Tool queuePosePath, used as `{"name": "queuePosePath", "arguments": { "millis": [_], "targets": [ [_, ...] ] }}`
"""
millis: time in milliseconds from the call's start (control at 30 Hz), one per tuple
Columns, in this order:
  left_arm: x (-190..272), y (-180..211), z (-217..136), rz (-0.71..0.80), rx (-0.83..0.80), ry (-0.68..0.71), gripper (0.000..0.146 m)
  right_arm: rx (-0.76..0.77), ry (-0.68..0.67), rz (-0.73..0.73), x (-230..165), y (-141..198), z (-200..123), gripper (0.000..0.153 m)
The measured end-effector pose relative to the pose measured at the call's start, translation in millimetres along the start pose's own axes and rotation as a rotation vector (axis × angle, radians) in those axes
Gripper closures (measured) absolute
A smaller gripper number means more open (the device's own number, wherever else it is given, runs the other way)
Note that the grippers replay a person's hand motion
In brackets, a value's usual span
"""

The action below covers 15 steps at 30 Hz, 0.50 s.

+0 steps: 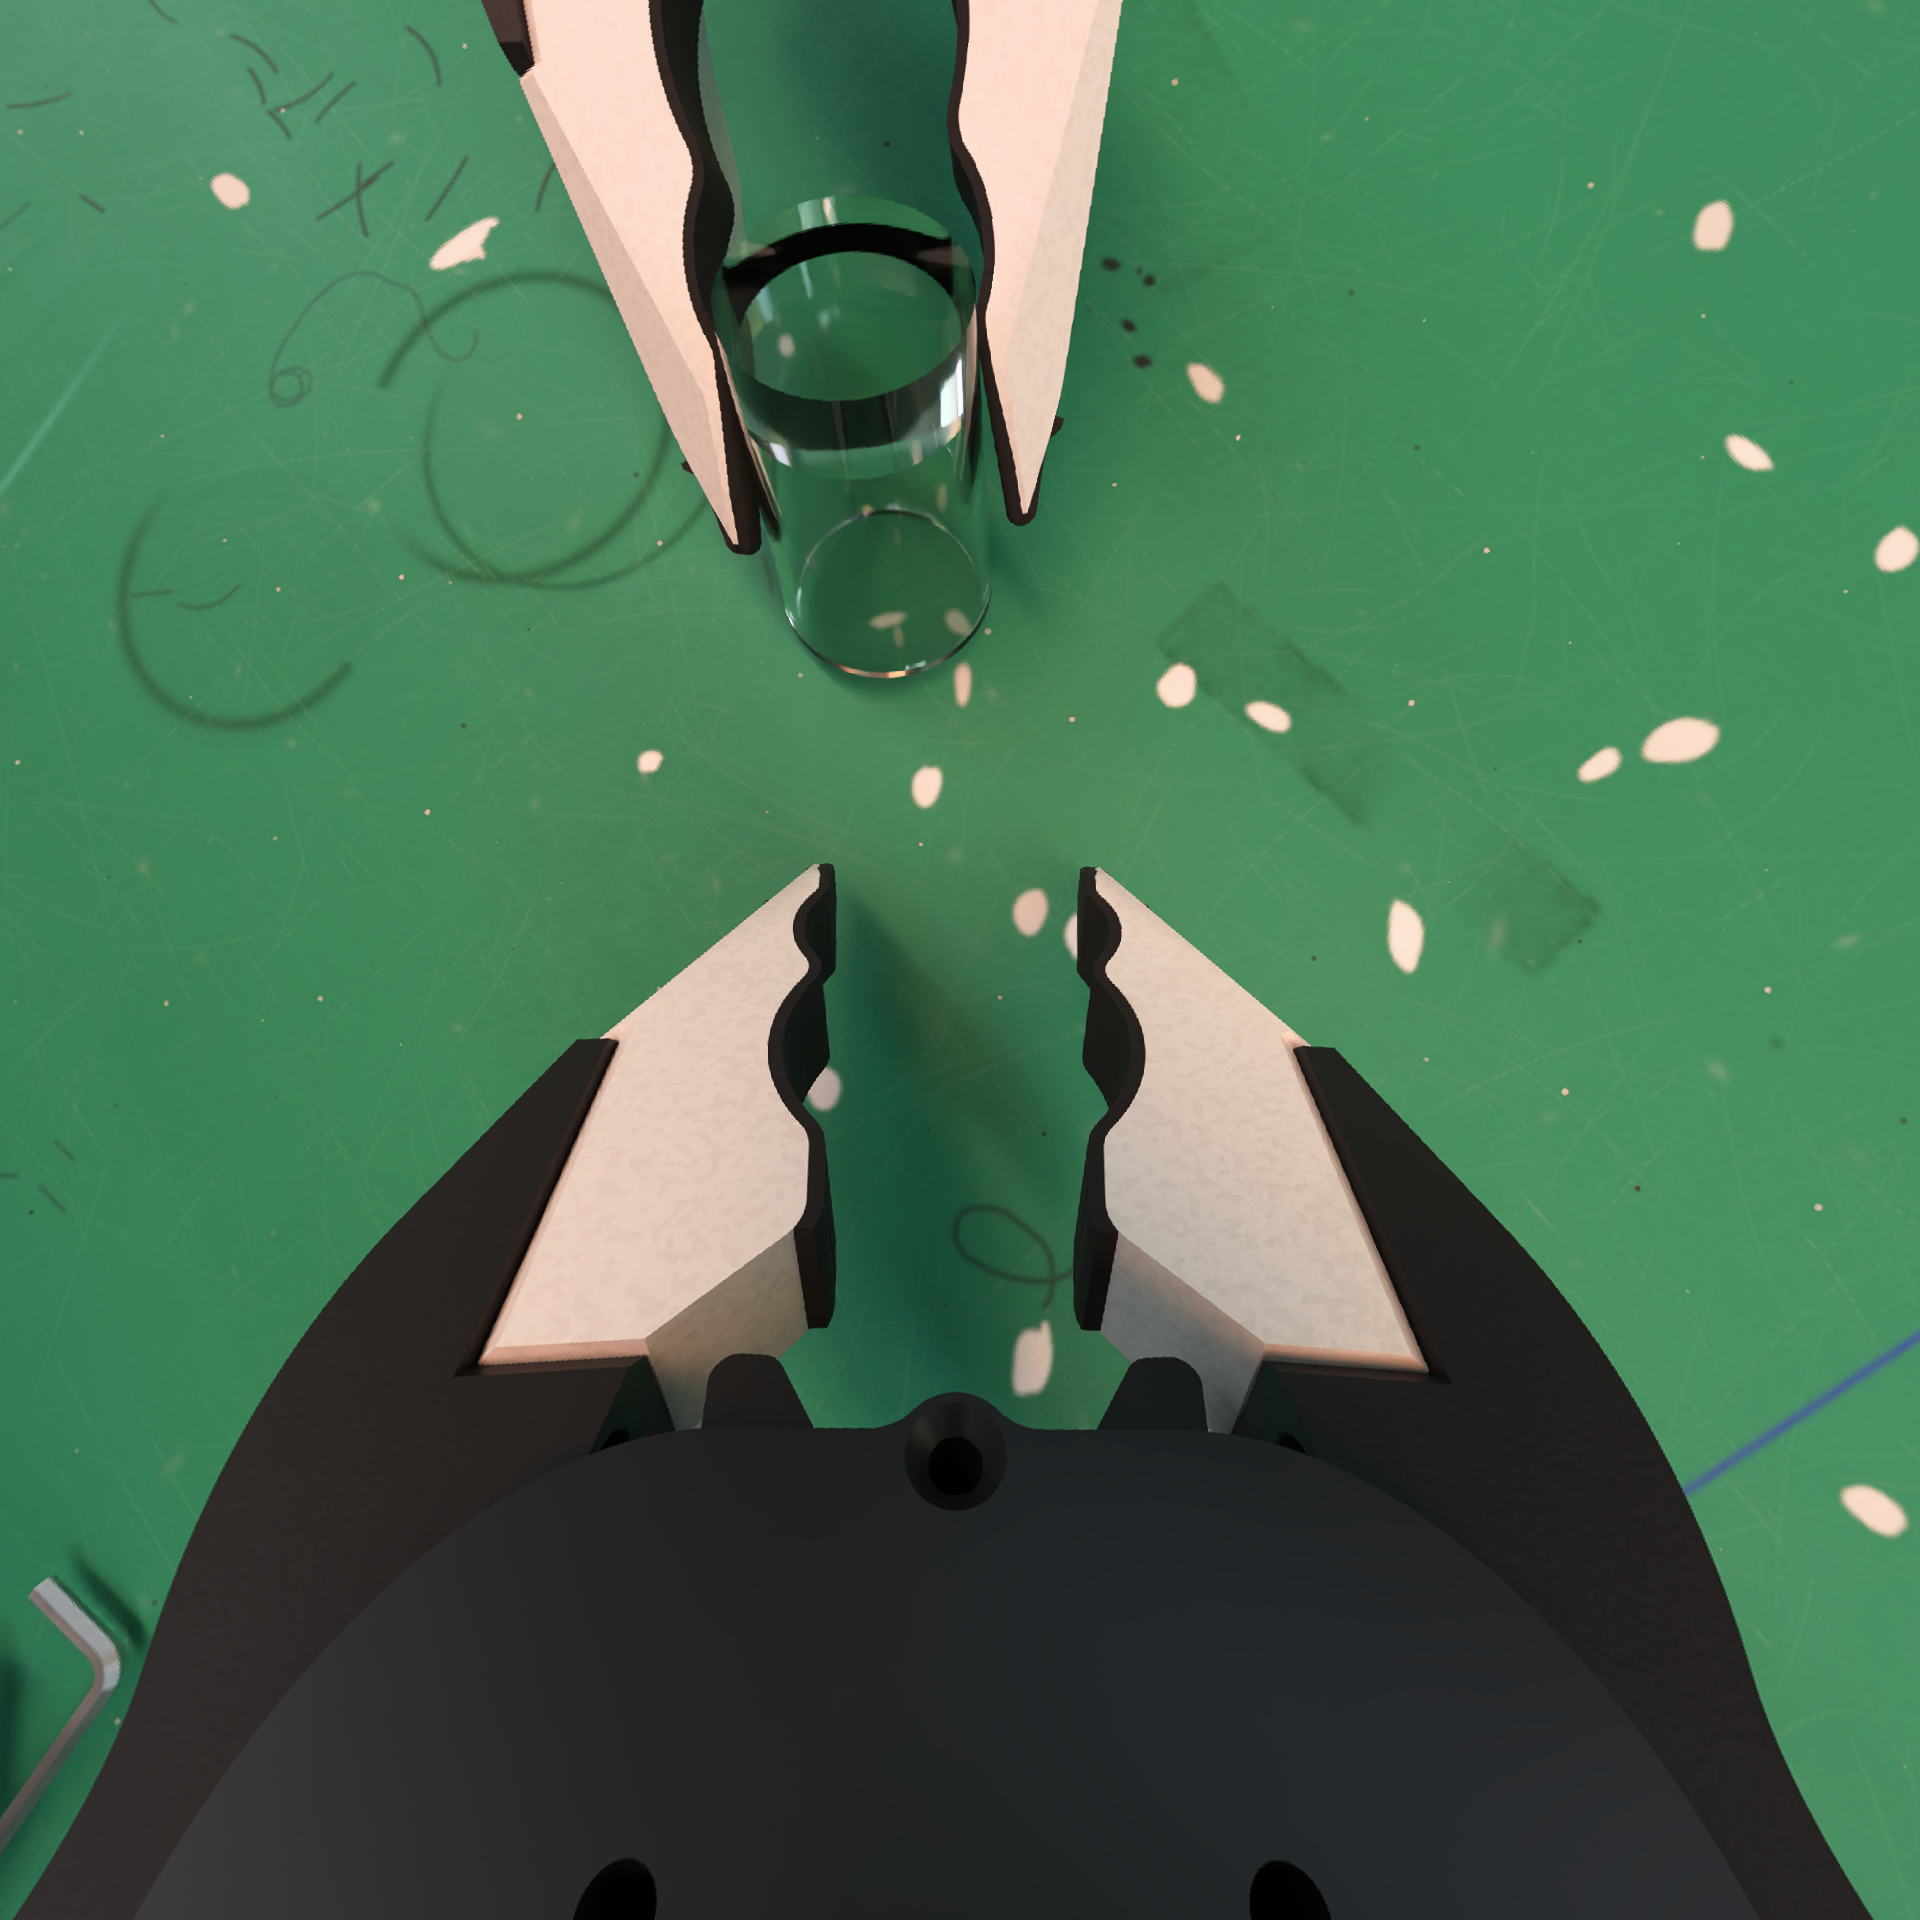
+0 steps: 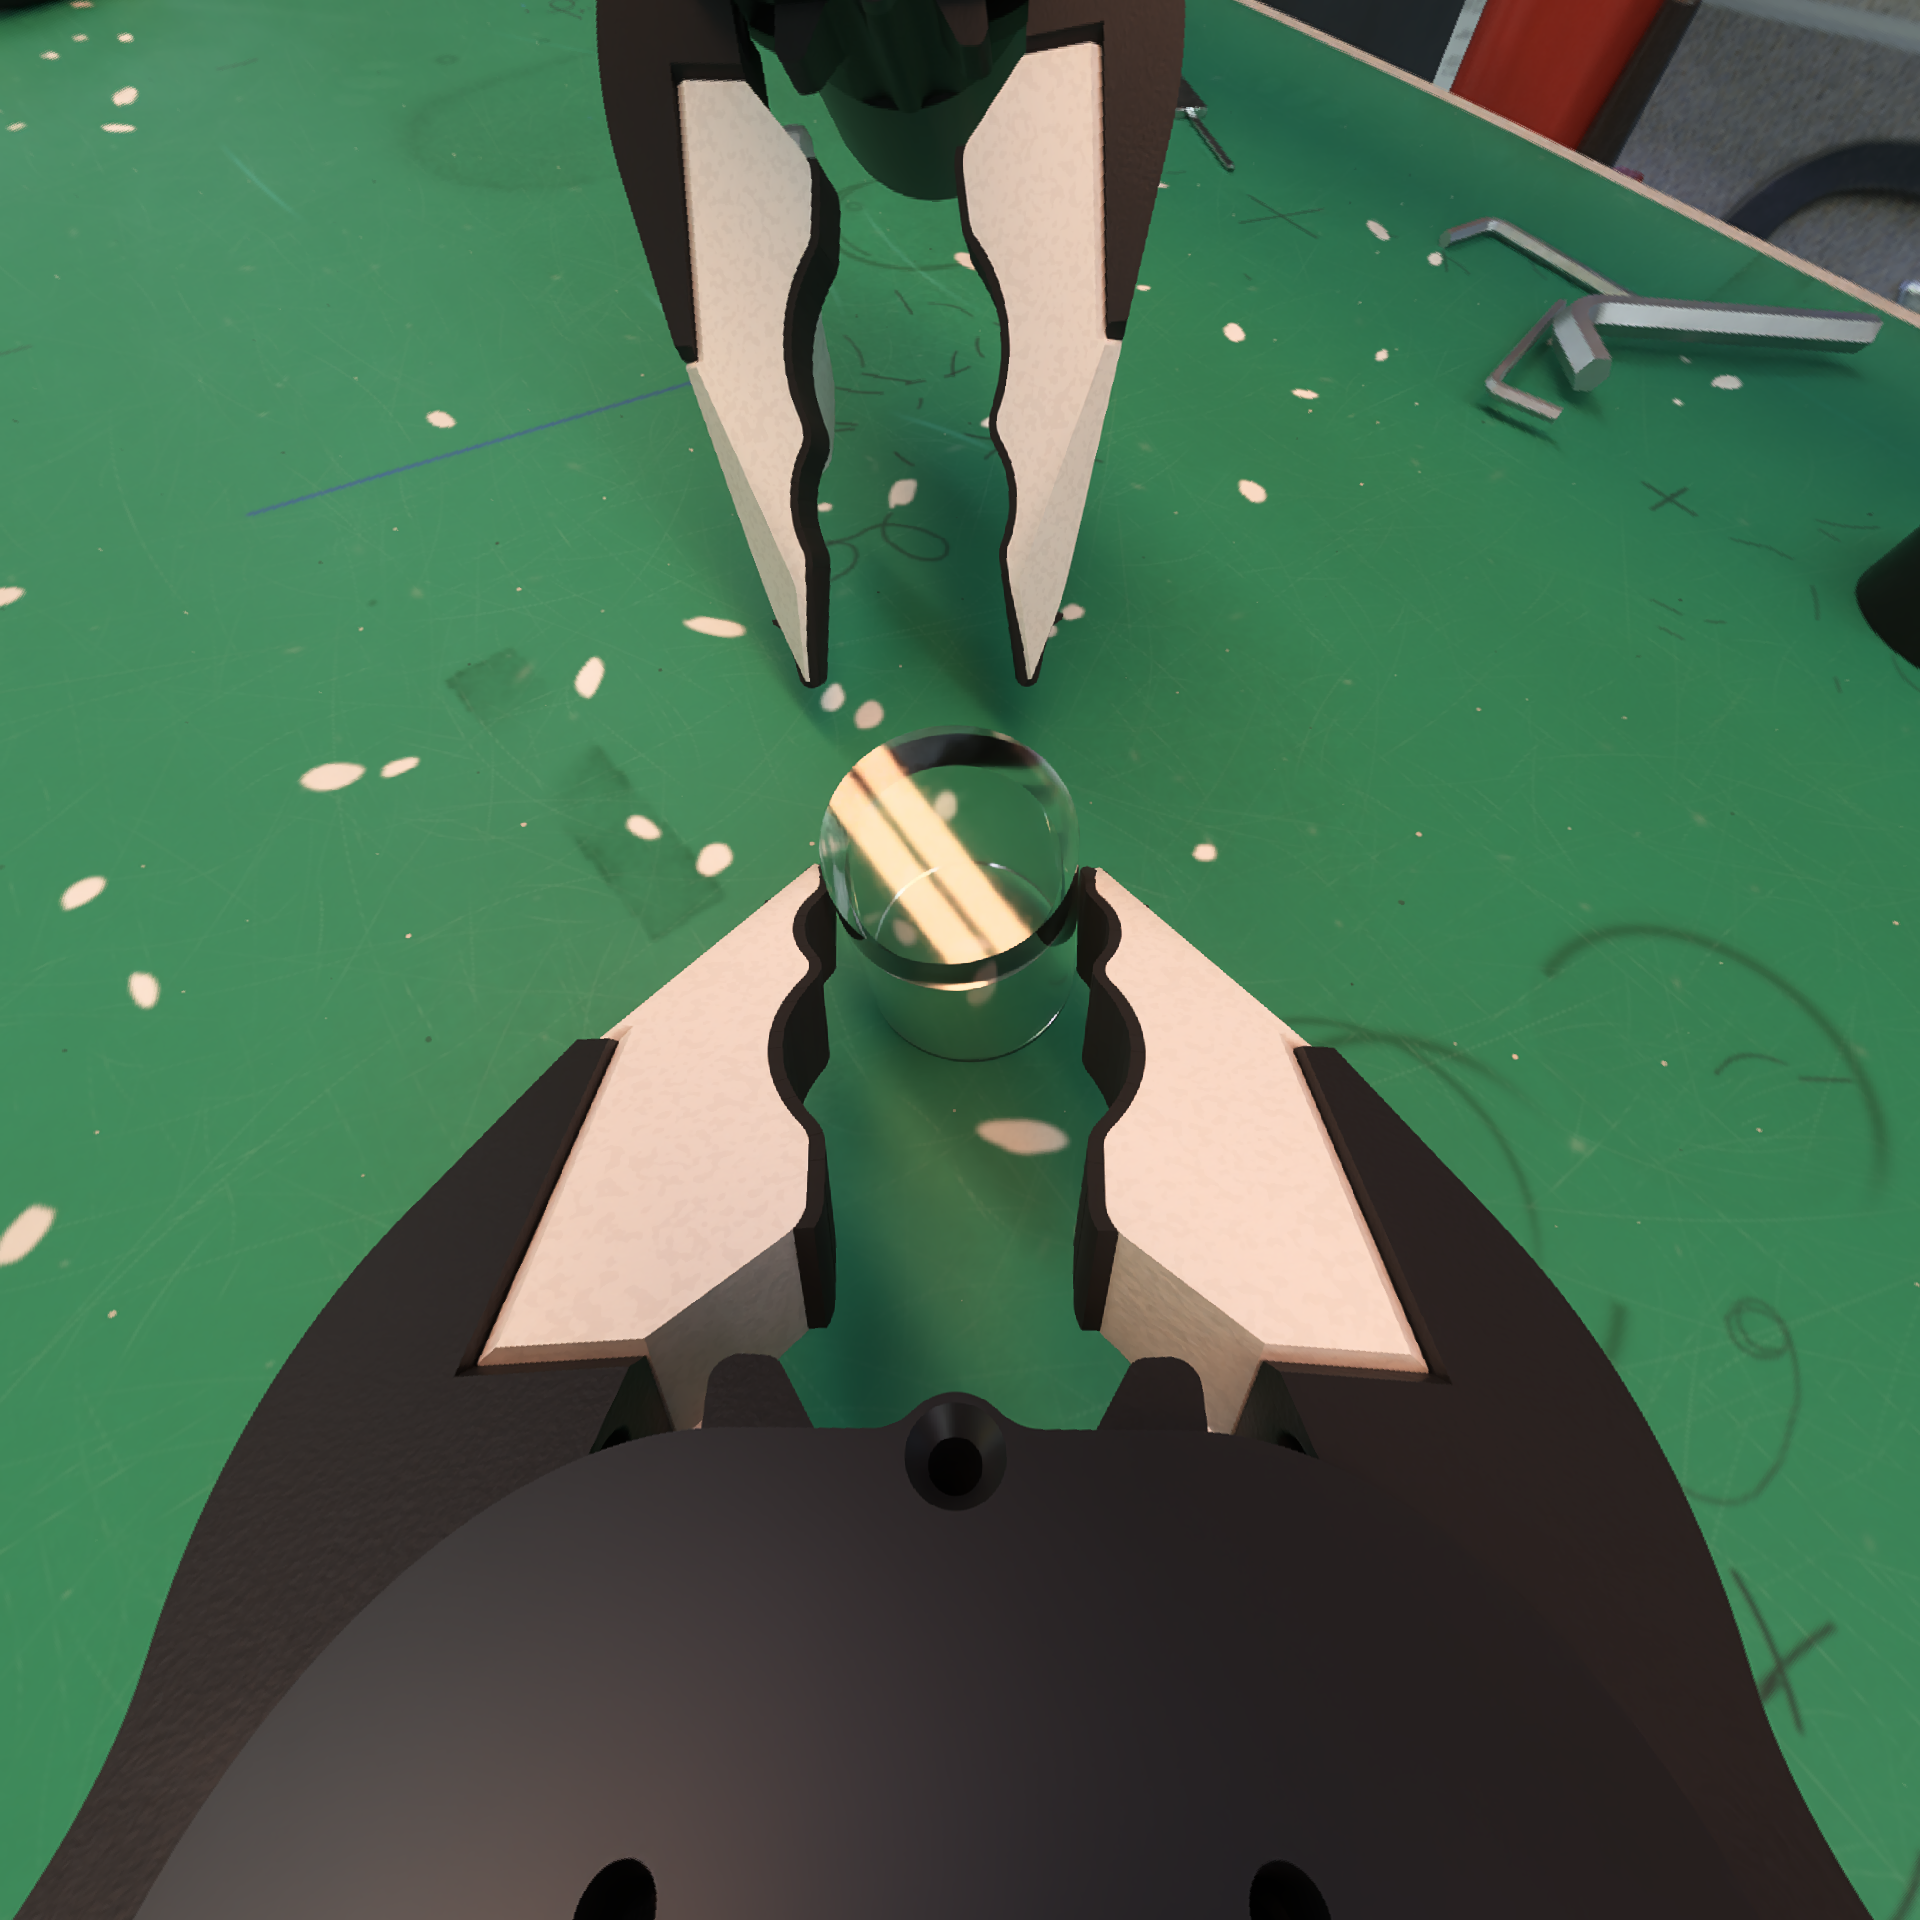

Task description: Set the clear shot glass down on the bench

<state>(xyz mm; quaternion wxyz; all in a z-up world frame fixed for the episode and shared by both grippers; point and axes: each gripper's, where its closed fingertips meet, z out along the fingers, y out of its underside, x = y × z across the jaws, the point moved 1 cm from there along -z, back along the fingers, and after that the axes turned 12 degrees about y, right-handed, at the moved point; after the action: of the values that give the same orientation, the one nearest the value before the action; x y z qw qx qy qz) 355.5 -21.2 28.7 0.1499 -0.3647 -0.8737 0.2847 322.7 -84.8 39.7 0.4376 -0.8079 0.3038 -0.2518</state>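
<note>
The clear shot glass sits between the fingertips of my right gripper, which is shut on it. Its thick end faces away from the right camera. In the left wrist view the glass reaches past the right gripper toward the green bench. I cannot tell whether it touches the bench. My left gripper is open and empty, facing the glass a short way off. It also shows in the right wrist view, just beyond the glass.
Several metal hex keys lie at the far right near the bench edge, with a red object beyond it. Another hex key lies at the lower left. A dark object stands at the right edge. The bench bears pen marks and pale specks.
</note>
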Motion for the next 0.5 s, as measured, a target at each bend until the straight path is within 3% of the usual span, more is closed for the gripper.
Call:
{"name": "queuePosePath", "arguments": {
  "millis": [500],
  "targets": [
    [-0.1,-1.8,0.5,-0.006,0.006,0.006,0.101,-0.002,0.002,0.015,1.2,-0.1,-1.0,0.106]
  ]
}}
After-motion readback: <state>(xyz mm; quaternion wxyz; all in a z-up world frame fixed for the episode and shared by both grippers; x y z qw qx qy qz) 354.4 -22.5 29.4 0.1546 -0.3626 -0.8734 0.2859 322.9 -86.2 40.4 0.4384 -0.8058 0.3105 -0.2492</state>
